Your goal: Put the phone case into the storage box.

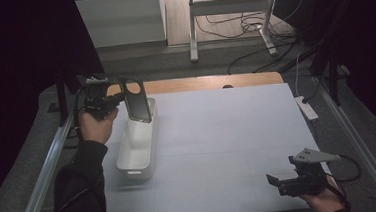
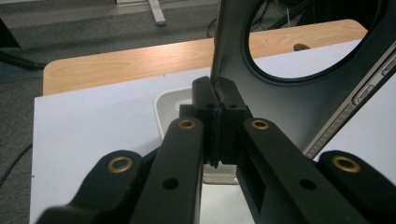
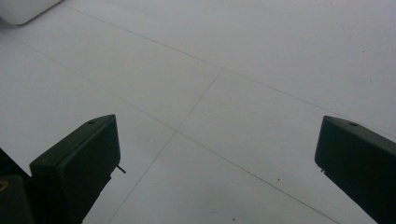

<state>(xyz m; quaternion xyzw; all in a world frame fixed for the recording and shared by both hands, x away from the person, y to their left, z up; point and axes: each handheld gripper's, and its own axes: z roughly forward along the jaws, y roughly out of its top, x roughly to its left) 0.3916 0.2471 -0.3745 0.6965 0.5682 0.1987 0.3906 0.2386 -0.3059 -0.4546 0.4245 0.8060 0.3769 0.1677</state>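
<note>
left gripper (image 1: 117, 99) clamped tight on the edge of a dark phone case (image 1: 136, 100) | we see the case upright, long axis near vertical, round camera hole on top, just right of the jaws, over the far end of the white bin (image 1: 130, 162) | no writing readable | right gripper (image 1: 276, 180) wide open, empty, over the white table (image 1: 228, 133)

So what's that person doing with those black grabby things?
The person is holding a dark phone case by its edge in the left hand-held gripper, which is shut on it. The case hangs upright over the far end of a long white bin on the white table. The right hand-held gripper rests near the table's front right corner, open, with nothing in it.
</note>
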